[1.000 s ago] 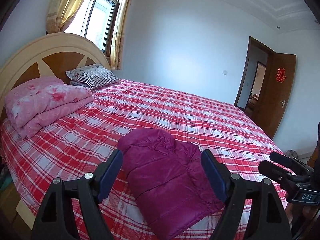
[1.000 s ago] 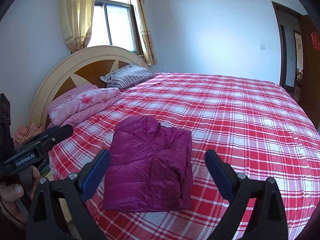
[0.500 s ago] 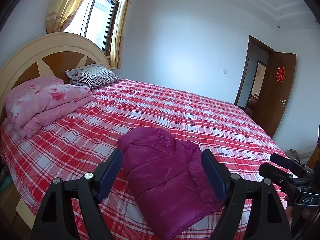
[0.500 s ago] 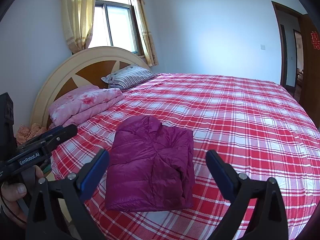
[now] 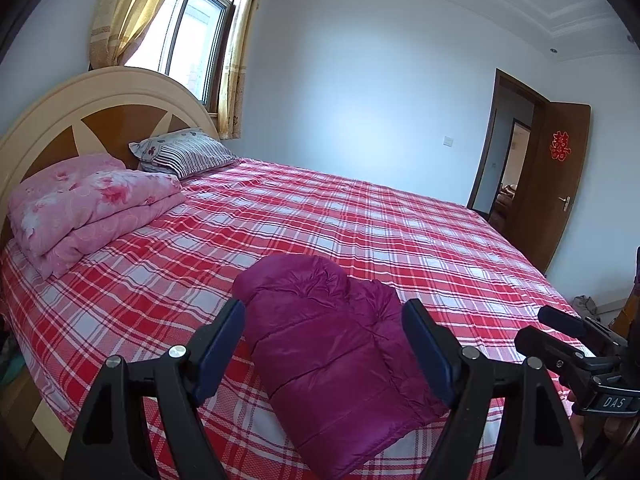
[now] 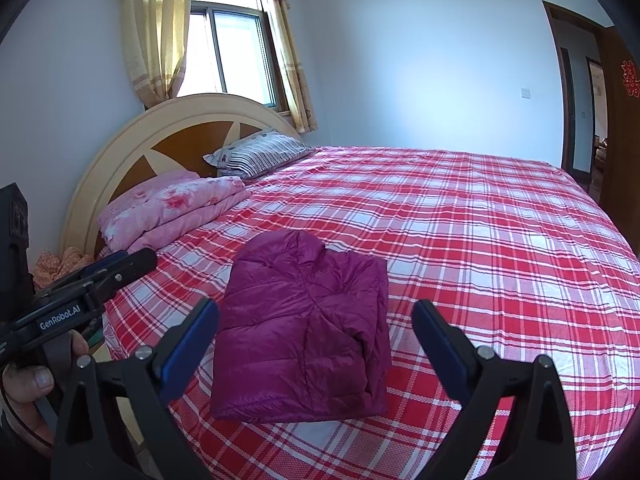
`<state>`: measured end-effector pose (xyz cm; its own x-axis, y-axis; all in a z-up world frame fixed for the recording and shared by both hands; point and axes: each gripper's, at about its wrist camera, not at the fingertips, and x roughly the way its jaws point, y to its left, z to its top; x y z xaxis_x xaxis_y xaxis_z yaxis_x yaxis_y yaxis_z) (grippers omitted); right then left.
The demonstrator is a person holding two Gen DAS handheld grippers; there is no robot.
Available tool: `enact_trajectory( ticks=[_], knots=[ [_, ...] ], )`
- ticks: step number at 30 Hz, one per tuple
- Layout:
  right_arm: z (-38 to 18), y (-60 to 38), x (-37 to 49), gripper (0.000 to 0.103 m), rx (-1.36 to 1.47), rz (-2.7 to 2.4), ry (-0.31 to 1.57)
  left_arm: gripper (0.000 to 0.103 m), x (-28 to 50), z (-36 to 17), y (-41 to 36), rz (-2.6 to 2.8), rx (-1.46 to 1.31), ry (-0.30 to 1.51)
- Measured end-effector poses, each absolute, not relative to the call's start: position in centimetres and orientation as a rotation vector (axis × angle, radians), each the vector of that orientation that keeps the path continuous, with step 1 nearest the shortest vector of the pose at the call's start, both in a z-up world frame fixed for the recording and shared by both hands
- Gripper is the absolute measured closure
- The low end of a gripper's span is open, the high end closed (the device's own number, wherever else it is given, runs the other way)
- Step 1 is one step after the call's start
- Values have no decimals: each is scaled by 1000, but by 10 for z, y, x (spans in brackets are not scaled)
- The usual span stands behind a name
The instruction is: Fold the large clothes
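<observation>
Little has shifted since a second ago: both views sit almost as they did, with the right wrist view drawn back only slightly and the purple jacket lying where it lay.

At the far left, the arched cream and brown wooden headboard (image 5: 60,120) stands under a window with yellow curtains (image 6: 160,36). A folded pink floral quilt (image 5: 92,204) rests against it, and just beside that lies a striped grey pillow (image 5: 184,152). Both sit at the head of the bed with the red and white plaid sheet (image 5: 360,216).

Near the bed's front edge, in the middle of both views, lies the folded purple quilted down jacket (image 6: 304,324), a flat compact bundle with its collar end toward the headboard. Nothing touches it.

The left tongs (image 5: 324,344) hang above the bed's near edge with their blue-padded fingers (image 5: 218,346) spread wide apart, holding nothing; the jacket shows between them but beyond them. From the right wrist view the left tongs also appear at the left edge, a bare hand (image 6: 24,384) gripping the handle.

The right tongs (image 6: 316,340) are likewise spread wide and hold nothing, with the jacket framed between their fingers and clear of them.

At the far right, a brown wooden door (image 5: 556,184) stands open, a red paper ornament (image 5: 560,146) fixed on its face.
</observation>
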<state>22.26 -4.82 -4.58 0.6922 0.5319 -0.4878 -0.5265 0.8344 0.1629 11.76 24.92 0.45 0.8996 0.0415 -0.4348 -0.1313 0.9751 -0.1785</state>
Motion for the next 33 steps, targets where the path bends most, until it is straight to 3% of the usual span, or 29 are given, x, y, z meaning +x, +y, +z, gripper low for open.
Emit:
enact_trajectory(
  ticks=[13,16,33],
  knots=[
    [-39,-52,217,4,42,591,498,21,118,3,255,142,-204,455],
    [-39,-51,218,4,42,594,505,10,120,3,258,156,-208,462],
    [-43,-47,217,4,36,598,515,9,123,-6,262,207,-176,473]
  ],
)
